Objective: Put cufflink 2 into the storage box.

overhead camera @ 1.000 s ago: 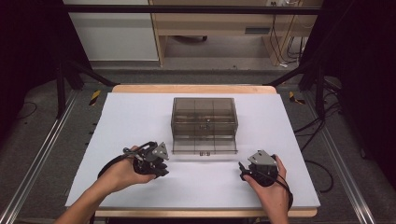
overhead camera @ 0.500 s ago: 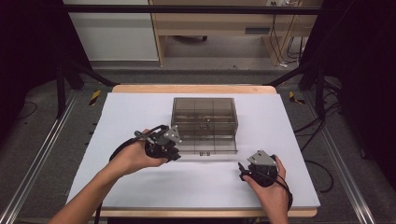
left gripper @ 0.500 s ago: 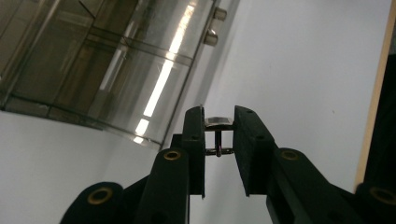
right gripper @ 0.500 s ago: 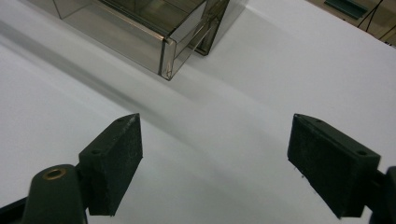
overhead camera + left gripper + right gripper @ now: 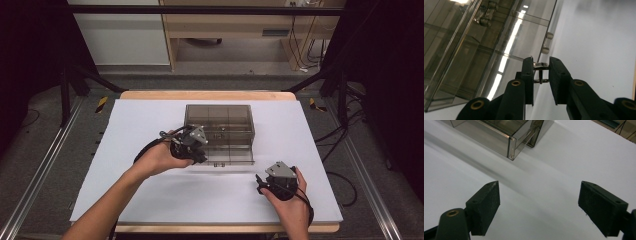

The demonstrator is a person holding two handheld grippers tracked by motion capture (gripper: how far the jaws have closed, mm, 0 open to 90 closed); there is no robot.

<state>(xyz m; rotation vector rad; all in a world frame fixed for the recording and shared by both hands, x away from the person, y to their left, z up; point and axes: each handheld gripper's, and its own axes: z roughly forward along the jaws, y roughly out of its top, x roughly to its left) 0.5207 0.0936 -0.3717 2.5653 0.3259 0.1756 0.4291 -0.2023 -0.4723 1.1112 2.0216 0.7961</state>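
Observation:
A smoky clear plastic box with inner compartments stands on the white table. My left gripper is at the box's front left, at its lower drawer-like section. In the left gripper view the box wall is close by, and my left gripper has its jaws nearly together on a small metal latch at the box's edge. My right gripper rests near the table's front right, apart from the box. It stands wide open with nothing between the jaws, and a corner of the box lies ahead.
Two more small metal fittings sit along the box edge beyond the latch. A metal hinge or clasp shows through the lid. White table surface spreads right of the box. Dark frame posts flank the table.
My left gripper has moved forward and right from the open table to the box front and closed around the latch. The right gripper has stayed put.

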